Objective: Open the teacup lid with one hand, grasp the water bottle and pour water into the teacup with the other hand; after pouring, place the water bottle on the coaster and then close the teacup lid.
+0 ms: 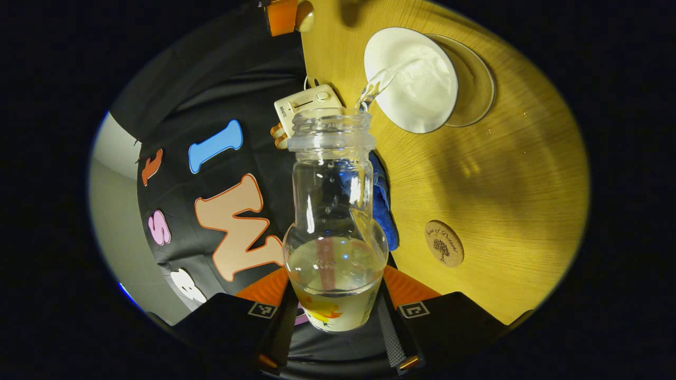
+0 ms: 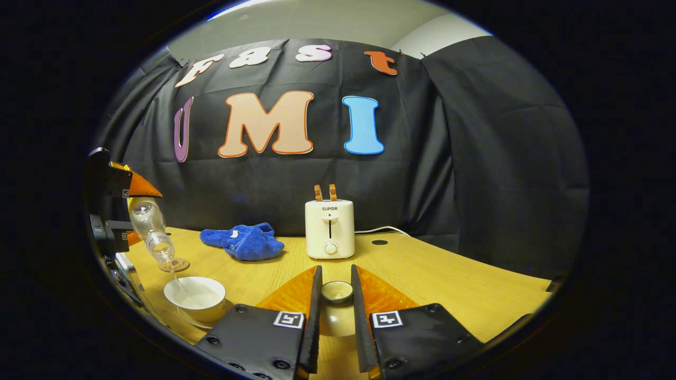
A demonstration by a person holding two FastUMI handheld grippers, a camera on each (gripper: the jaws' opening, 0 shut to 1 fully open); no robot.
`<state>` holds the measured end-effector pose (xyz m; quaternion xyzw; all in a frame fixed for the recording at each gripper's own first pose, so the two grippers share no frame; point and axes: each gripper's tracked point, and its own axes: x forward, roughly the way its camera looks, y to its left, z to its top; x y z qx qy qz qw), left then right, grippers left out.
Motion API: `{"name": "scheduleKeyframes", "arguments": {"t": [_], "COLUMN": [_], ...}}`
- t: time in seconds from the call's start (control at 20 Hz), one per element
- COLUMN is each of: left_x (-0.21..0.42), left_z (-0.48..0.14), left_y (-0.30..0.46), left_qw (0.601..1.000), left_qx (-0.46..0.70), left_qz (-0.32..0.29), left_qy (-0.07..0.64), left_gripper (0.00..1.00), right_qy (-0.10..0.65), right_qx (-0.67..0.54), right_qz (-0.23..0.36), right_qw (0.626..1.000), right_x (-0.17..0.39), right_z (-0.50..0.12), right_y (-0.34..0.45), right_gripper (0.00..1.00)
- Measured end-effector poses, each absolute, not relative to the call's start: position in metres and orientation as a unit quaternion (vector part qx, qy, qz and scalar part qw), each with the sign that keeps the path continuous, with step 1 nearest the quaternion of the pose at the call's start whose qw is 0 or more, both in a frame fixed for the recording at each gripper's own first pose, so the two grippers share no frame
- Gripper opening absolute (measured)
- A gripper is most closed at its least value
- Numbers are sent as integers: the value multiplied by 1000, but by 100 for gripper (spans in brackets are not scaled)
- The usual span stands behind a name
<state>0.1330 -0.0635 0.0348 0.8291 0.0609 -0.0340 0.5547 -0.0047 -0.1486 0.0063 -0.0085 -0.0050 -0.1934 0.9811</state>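
Observation:
My left gripper is shut on a clear water bottle, tipped toward the table with its open mouth forward. A thin stream of water runs from the mouth into the white teacup, which stands on a glass saucer. The right gripper view shows the same tilted bottle above the teacup at the far left. My right gripper is shut on the beige teacup lid, held by its knob above the table, right of the cup. The round wooden coaster lies bare on the table.
A cream toaster with two slices in it stands at the back of the yellow wooden table, its cord trailing right. A crumpled blue cloth lies to its left. The black cloth wall closes off the back.

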Motion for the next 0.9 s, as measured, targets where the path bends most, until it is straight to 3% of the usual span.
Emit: {"name": "scheduleKeyframes", "arguments": {"t": [0.6,0.9], "left_x": [134,136], "left_z": [50,28], "left_y": [-70,-65], "left_qw": [521,574], "left_qx": [852,816], "left_qz": [-19,-38], "left_qy": [45,60], "left_gripper": [68,67], "right_qy": [-5,-6], "right_qx": [-8,-8], "right_qz": [-193,-193], "right_qw": [981,981], "right_x": [-4,-5], "right_z": [6,7], "right_y": [-149,-149], "right_gripper": [33,32]}}
